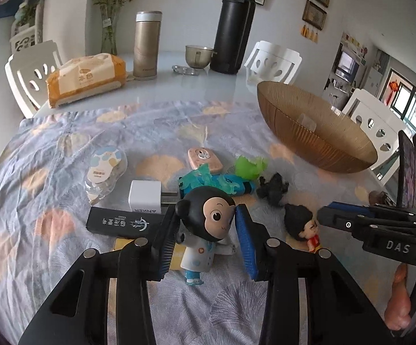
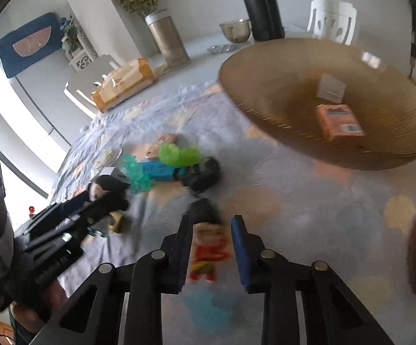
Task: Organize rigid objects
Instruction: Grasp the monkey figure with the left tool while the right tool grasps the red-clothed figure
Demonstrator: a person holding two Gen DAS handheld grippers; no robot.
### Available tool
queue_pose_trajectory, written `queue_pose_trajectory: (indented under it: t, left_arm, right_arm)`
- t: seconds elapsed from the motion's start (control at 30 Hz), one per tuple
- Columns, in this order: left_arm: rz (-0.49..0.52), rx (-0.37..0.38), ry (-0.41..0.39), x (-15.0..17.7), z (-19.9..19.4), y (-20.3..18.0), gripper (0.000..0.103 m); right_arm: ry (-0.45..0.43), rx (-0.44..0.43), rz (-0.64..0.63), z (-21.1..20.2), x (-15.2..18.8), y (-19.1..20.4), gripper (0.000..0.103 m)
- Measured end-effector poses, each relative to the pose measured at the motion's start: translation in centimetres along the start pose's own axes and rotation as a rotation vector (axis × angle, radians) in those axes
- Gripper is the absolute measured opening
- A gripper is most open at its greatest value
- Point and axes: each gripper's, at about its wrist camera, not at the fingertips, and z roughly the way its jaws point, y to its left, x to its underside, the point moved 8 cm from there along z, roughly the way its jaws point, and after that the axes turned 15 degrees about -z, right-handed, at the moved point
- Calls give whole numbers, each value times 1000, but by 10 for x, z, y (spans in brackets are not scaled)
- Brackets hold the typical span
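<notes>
A monkey doll (image 1: 205, 230) in a white coat stands on the patterned cloth (image 1: 64, 149), and my left gripper (image 1: 208, 210) is shut on its head, one pad on each side. To its right is a small red-dressed figurine (image 1: 302, 227) with black hair. My right gripper (image 1: 324, 215) reaches it from the right. In the blurred right wrist view the figurine (image 2: 208, 247) lies between the jaws of the right gripper (image 2: 212, 218), which is shut on it. The left gripper (image 2: 116, 201) with the monkey doll (image 2: 104, 187) shows at the left there. An amber ribbed bowl (image 1: 317, 132) (image 2: 380, 109) holds an orange packet (image 2: 338, 122).
On the cloth lie a white charger (image 1: 146, 198), a black box (image 1: 121, 222), a blue item (image 1: 236, 185), green toy (image 1: 249, 166), black toy (image 1: 274, 191), pink wooden piece (image 1: 205, 159) and clear case (image 1: 104, 172). Behind stand a tissue pack (image 1: 86, 79), gold flask (image 1: 146, 44), black flask (image 1: 234, 26), glass cup (image 1: 198, 56) and white chairs (image 1: 274, 61).
</notes>
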Motion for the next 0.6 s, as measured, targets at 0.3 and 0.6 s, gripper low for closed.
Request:
queue_pose_trajectory:
  t: [0.3, 0.6]
  left_arm:
    - [-19, -5, 6, -1, 2, 5, 36]
    - [-19, -14, 5, 0, 4, 7, 36]
  right_arm:
    - [18, -131, 112, 10, 11, -4, 44]
    - [42, -14, -52, 26, 5, 40, 62]
